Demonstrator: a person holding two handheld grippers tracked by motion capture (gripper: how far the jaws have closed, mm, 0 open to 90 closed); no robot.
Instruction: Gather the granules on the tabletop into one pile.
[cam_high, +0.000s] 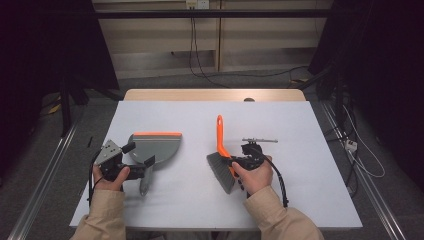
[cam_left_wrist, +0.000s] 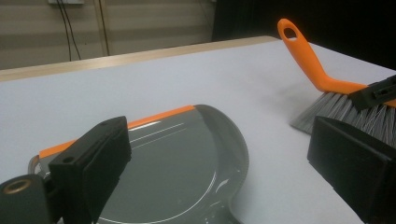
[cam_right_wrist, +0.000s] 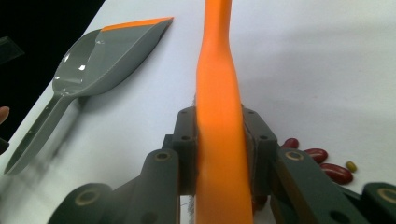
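A grey dustpan (cam_high: 156, 146) with an orange lip lies left of centre on the white table, its handle pointing towards the person. My left gripper (cam_high: 140, 156) is open, its jaws wide apart on either side of the pan's neck; the pan (cam_left_wrist: 187, 163) lies between them in the left gripper view. A hand brush (cam_high: 222, 167) with grey bristles and an orange handle (cam_high: 219, 131) lies right of centre. My right gripper (cam_high: 232, 162) is shut on the brush, both pads pressed on the orange handle (cam_right_wrist: 219, 116). Several red beans and a small yellow one (cam_right_wrist: 322, 161) lie just right of it.
A thin grey metal piece (cam_high: 260, 140) lies beyond the right hand. The table's wooden far edge (cam_high: 215, 94) borders a floor with cables. White tabletop (cam_high: 280, 115) stretches behind both tools.
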